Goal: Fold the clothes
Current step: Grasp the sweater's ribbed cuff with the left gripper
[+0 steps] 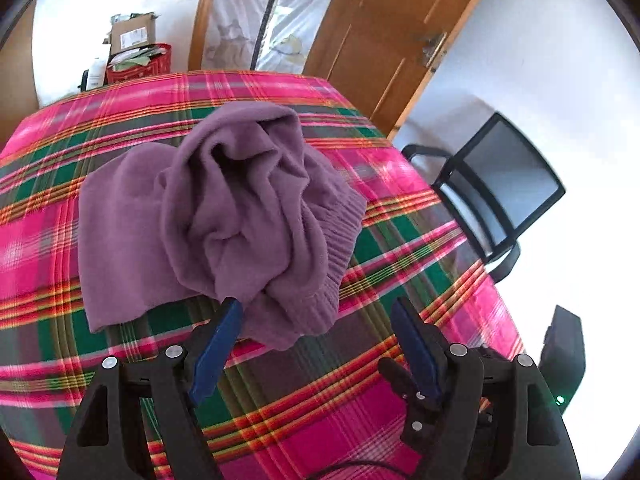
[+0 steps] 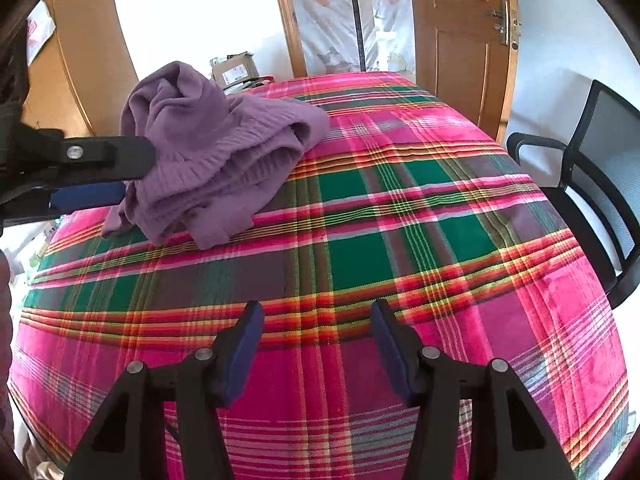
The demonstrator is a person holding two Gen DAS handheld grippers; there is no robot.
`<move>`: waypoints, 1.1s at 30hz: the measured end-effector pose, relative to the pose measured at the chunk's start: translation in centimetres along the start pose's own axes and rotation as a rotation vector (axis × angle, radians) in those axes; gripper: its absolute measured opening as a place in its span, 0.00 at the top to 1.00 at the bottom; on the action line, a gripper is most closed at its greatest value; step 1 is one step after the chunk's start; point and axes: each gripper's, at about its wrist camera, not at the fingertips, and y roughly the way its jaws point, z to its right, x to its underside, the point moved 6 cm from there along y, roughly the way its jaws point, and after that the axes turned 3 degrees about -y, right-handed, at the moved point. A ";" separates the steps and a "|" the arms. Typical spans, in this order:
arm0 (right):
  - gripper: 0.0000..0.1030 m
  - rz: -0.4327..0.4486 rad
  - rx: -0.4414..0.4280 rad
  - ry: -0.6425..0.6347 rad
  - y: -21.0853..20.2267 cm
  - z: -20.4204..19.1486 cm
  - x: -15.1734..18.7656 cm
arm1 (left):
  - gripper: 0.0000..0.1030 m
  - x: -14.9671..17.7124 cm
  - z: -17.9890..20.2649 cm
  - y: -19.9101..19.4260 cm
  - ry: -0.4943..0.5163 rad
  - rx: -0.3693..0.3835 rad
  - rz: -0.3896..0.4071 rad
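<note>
Left wrist view: left gripper (image 1: pixel 316 306) spread wide, 2 blue pads apart, nothing pinched. Left pad (image 1: pixel 218 346) has its tip at the near edge of the purple sweater (image 1: pixel 224 208); whether it touches the knit cannot be told. Right pad stands clear over the plaid tablecloth (image 1: pixel 360 400). Sweater lies crumpled in a heap at mid-table, ribbed hem toward the right, a flatter panel spread to the left. Far left past the table: red basket (image 1: pixel 140 65) with a cardboard box (image 1: pixel 134 34) above it. Wooden door (image 1: pixel 384 36) at far right; black chair (image 1: pixel 496 188) right of the table.

Right wrist view: right gripper (image 2: pixel 316 316) spread, pads apart over bare tablecloth (image 2: pixel 400 208) at the near side, nothing between them. Sweater (image 2: pixel 216 152) sits far left, well apart from this gripper. Left gripper (image 2: pixel 120 176) enters from the left edge, its tips at the sweater's left side; contact not resolvable. Chair (image 2: pixel 600 168) at right.
</note>
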 end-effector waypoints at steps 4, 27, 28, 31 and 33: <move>0.45 0.007 0.008 -0.018 -0.3 -0.5 0.4 | 0.32 -0.1 -0.5 0.7 -0.043 -0.012 -0.014; 0.33 0.022 0.025 -0.056 0.2 -1.0 0.4 | 0.71 -1.2 -2.4 2.9 -0.134 -0.108 -0.081; 0.33 0.021 0.026 -0.057 0.2 -1.1 0.4 | 0.78 -1.3 -2.6 2.9 -0.137 -0.106 -0.084; 0.34 0.017 0.027 -0.058 0.2 -1.1 0.3 | 0.85 -1.7 -3.2 1.8 -0.170 -0.080 -0.058; 0.34 0.013 0.027 -0.055 0.1 -1.1 0.3 | 0.86 -2.1 -3.3 0.5 -0.179 -0.061 -0.023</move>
